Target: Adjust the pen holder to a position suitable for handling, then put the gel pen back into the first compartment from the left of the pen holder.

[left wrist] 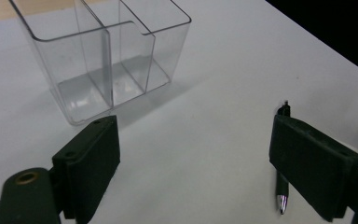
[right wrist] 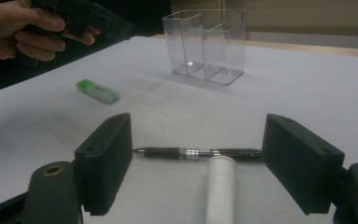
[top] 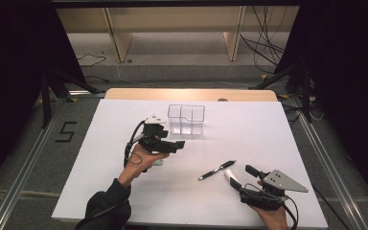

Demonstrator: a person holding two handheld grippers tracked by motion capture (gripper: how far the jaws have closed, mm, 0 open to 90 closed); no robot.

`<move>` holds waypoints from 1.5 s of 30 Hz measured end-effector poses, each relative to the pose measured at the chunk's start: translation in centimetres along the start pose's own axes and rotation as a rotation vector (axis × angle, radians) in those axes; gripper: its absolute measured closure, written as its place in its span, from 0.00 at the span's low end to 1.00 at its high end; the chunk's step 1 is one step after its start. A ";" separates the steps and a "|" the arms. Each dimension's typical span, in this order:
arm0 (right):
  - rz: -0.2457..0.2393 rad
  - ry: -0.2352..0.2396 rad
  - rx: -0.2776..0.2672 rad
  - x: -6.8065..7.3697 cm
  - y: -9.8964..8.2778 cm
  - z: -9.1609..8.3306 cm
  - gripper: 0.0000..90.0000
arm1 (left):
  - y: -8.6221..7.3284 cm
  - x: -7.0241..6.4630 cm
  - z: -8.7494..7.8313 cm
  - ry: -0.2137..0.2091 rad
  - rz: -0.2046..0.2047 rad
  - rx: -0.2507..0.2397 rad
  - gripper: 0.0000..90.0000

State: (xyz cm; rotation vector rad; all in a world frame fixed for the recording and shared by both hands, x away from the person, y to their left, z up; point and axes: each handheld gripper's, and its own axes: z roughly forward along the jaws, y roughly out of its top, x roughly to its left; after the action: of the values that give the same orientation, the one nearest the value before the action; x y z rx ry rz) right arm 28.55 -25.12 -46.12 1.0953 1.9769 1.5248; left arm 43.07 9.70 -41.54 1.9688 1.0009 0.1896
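Here, low in the frame, the right gripper (right wrist: 198, 163) holds its jaws apart around a white tube (right wrist: 220, 186), seemingly light, stiff and slippery; grip mid-length.

The clear divided box (top: 186, 119) stands as the one tall obstacle at the table's (top: 249, 124) far middle, while the pen (top: 217, 170), white tube (top: 232, 179) and green-capped stick (right wrist: 97, 91) lie low, leaving open white surface between.

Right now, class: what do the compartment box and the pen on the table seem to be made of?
Compartment box: probably clear, glossy plastic; the table shows through its walls, and the edges catch light.
Pen: likely black plastic barrel with a shiny, metallic-looking tip and band.
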 end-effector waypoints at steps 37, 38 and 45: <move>0.011 -0.046 0.000 -0.7 0.0 -0.7 0.28 | -2.7 -6.5 5.3 -0.101 0.216 0.205 0.18; 0.010 -0.049 -0.002 -0.7 0.0 -0.7 0.28 | -2.8 -6.6 5.4 -0.102 0.223 0.209 0.18; 0.009 -0.055 0.001 -0.6 -0.1 -0.9 0.28 | -3.2 -8.2 6.2 -0.125 0.268 0.234 0.21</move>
State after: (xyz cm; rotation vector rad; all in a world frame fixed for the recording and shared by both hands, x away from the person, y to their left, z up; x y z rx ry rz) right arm 28.28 -26.15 -46.02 1.1360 1.9388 1.4826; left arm 38.79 0.77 -45.75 2.2971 0.7020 0.0985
